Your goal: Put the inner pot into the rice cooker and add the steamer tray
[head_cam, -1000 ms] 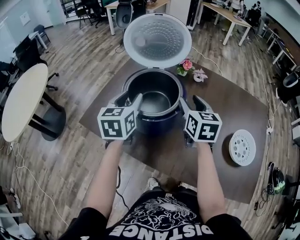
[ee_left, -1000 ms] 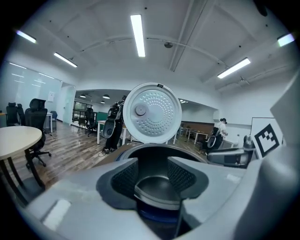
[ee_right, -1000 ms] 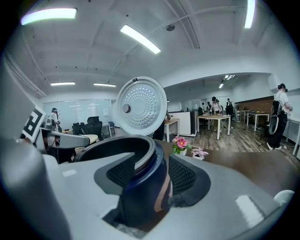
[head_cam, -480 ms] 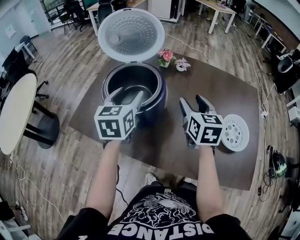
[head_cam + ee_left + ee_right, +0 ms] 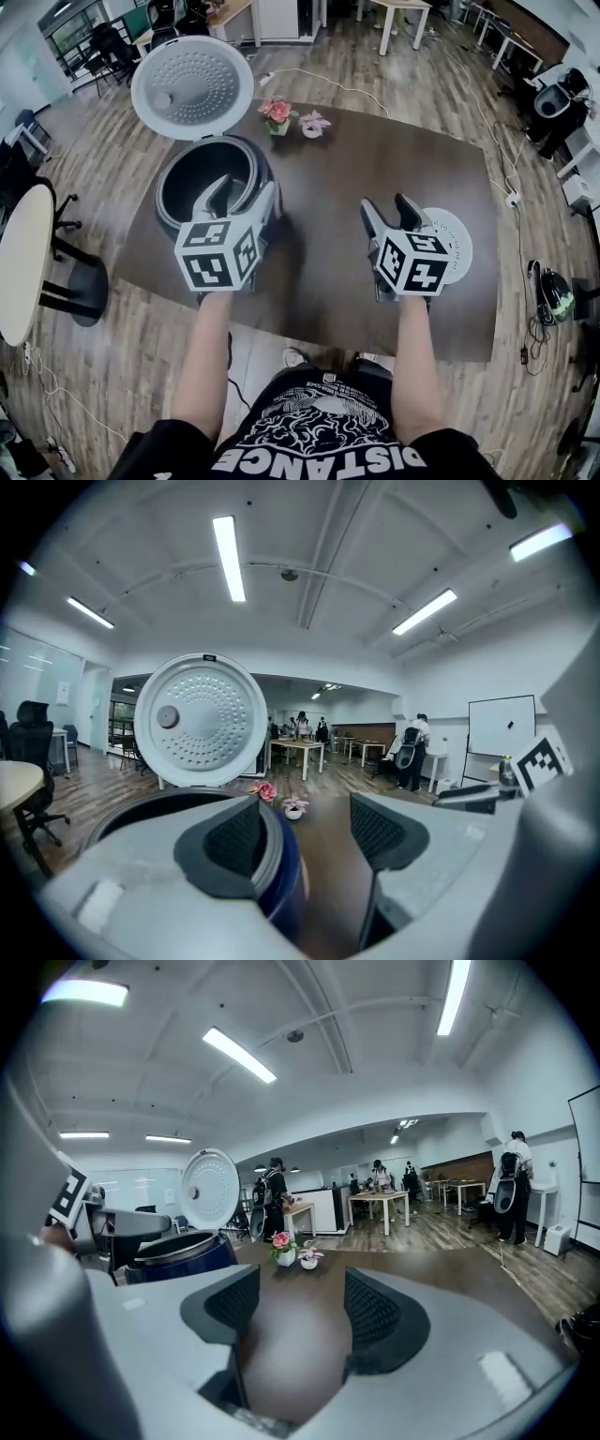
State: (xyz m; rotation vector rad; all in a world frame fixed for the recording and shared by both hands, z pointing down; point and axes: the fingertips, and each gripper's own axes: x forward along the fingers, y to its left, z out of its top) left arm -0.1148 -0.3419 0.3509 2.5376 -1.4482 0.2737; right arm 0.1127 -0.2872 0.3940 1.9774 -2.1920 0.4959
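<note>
Left tool (image 5: 244, 194): jaws spread, just been opening, nothing between them. It sits beside the rice cooker (image 5: 253, 161) at the left end of the table (image 5: 328, 159). Inner pot (image 5: 190, 180) seated inside, lid (image 5: 192, 87) up. Right tool (image 5: 388, 206): same, spread, opening, empty. Steamer tray (image 5: 457, 239) flat near table's right edge.

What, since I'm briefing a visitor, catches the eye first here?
The open rice cooker stands at the brown table's left, its perforated white lid raised. In front, the left hand-held gripper and right hand-held gripper carry marker cubes, jaws just opening, nothing gripped. A white steamer tray lies flat beside the right one.
</note>
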